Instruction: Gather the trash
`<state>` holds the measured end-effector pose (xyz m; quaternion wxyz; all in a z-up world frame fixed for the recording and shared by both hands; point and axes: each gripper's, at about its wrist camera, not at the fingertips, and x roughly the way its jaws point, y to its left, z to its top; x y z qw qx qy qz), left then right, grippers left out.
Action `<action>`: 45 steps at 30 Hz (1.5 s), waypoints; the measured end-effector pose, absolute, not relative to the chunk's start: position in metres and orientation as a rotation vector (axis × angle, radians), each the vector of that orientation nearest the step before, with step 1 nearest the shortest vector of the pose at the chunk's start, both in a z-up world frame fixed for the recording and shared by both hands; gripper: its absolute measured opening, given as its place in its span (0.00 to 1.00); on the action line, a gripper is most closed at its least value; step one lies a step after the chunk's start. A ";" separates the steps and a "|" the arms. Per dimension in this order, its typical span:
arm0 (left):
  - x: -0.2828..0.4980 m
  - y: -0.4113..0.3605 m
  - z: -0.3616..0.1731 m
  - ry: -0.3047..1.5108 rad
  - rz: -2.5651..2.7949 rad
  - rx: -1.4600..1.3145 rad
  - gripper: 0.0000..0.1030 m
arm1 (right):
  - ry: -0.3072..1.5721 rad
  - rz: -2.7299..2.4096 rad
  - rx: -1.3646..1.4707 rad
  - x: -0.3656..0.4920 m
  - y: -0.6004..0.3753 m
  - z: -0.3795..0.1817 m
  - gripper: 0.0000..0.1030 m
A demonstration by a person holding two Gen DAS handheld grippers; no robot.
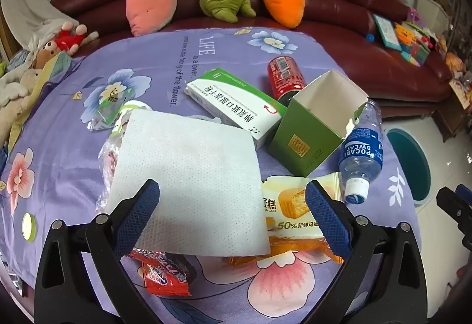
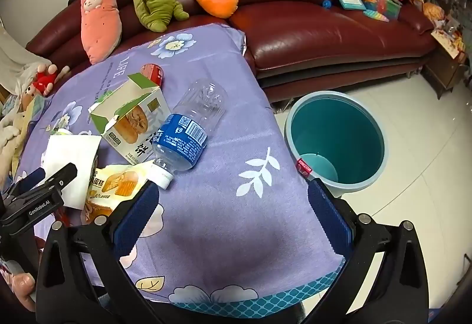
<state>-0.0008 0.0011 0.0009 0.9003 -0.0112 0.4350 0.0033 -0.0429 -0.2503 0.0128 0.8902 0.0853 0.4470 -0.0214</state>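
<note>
Left gripper (image 1: 233,215) tilts downward, fingers spread wide over the white paper towel (image 1: 188,176) at frame centre — right gripper (image 2: 233,218), likewise spread, tilts over bare purple table (image 2: 250,220), empty.

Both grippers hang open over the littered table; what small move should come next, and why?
Probably lower the left gripper onto the white paper towel: its open jaws already straddle the towel's near edge, nothing is held, and the towel lies on top of the wrappers. The teal bin stands empty beside the table.
</note>
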 end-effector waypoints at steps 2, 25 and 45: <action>-0.001 0.001 0.001 0.900 0.011 -0.015 0.96 | 0.929 -0.046 0.180 -0.043 -0.250 0.013 0.94; -0.001 0.003 0.003 0.913 0.022 -0.008 0.96 | 0.913 -0.057 0.162 -0.045 -0.253 0.023 0.94; -0.007 -0.004 0.011 0.856 -0.056 -0.019 0.96 | 0.897 -0.077 0.153 -0.044 -0.259 0.023 0.94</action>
